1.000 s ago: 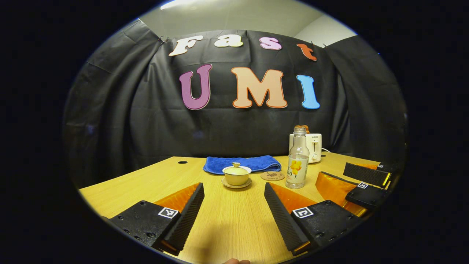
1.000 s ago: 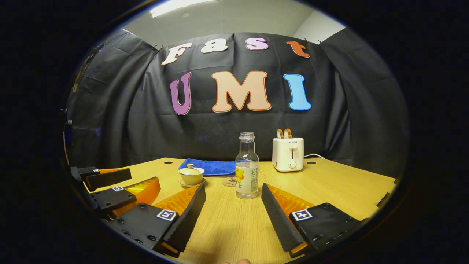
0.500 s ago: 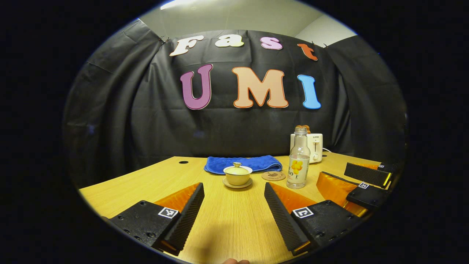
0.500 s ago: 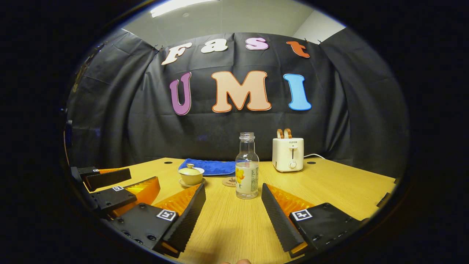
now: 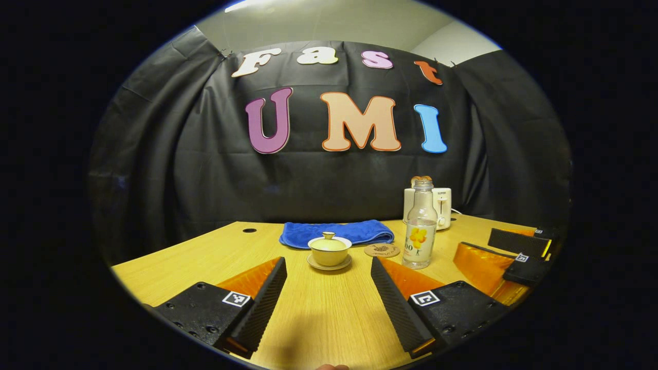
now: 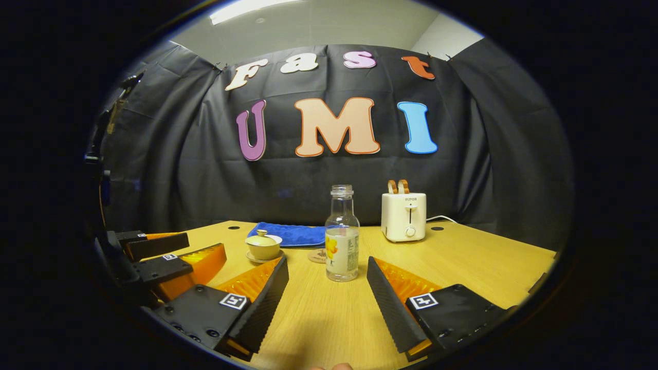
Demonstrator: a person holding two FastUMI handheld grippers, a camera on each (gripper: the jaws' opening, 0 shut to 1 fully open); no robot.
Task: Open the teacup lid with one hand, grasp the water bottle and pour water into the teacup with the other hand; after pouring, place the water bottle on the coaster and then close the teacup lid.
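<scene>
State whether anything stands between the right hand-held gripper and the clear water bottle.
Nothing visible does. In the right gripper view, bare wooden table lies between the open right hand-held gripper and the upright clear glass water bottle.

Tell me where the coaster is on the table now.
In the left gripper view the round cork coaster lies flat on the wooden table, between the lidded teacup and the water bottle, just before the blue towel.
</scene>
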